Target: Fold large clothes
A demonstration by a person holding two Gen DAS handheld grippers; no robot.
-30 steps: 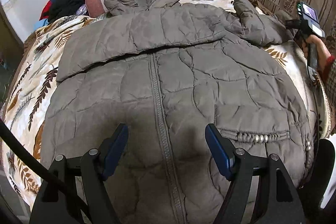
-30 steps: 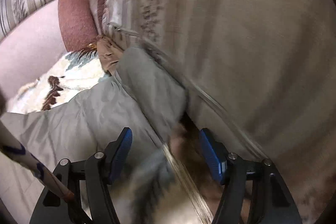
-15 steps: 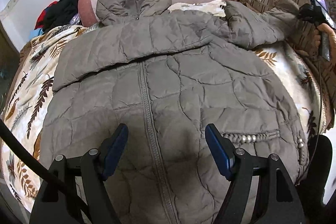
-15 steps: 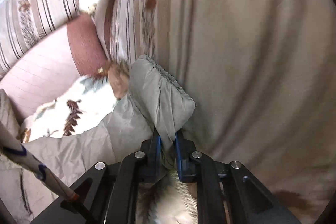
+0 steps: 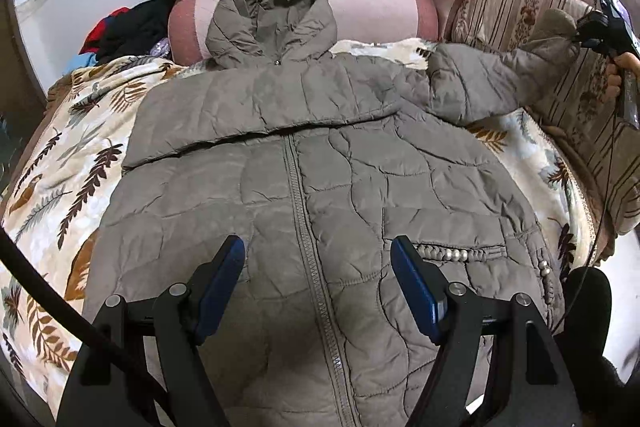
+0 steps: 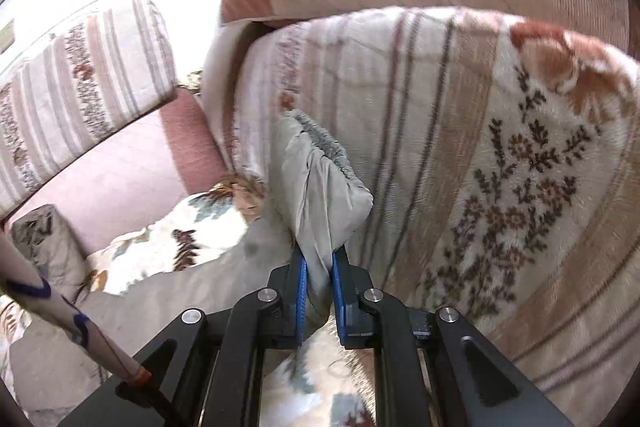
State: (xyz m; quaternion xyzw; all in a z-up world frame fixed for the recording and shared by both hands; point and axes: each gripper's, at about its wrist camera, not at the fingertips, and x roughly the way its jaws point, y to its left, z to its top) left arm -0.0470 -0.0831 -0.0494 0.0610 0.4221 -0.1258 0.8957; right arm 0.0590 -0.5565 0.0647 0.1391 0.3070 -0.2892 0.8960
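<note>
Right now my left hand-held gripper (image 5: 318, 285) hangs over the lower front of the jacket (image 5: 320, 187), its blue fingers (image 5: 412, 283) spread wide with the zipper (image 5: 308, 227) running up between them and nothing held. Ahead of it the jacket lies front-up on the leaf-print blanket (image 5: 68, 167) that covers the sofa, one sleeve folded across the chest and the hood (image 5: 272, 23) resting against the pink bolster (image 5: 376, 11) at the far end. To its right, the beaded pocket (image 5: 460, 253) sits just beyond the right finger. My right hand-held gripper (image 6: 319, 283) is pressed together on the cuff (image 6: 320, 179) of the other sleeve, which sticks up past the fingertips, close against the striped floral cushion (image 6: 500, 167). From the left wrist view that sleeve (image 5: 500, 83) stretches off to the far right, lifted toward the gripper there. A heap of dark and red clothes (image 5: 128, 31) lies beyond the blanket's far left corner.
</note>
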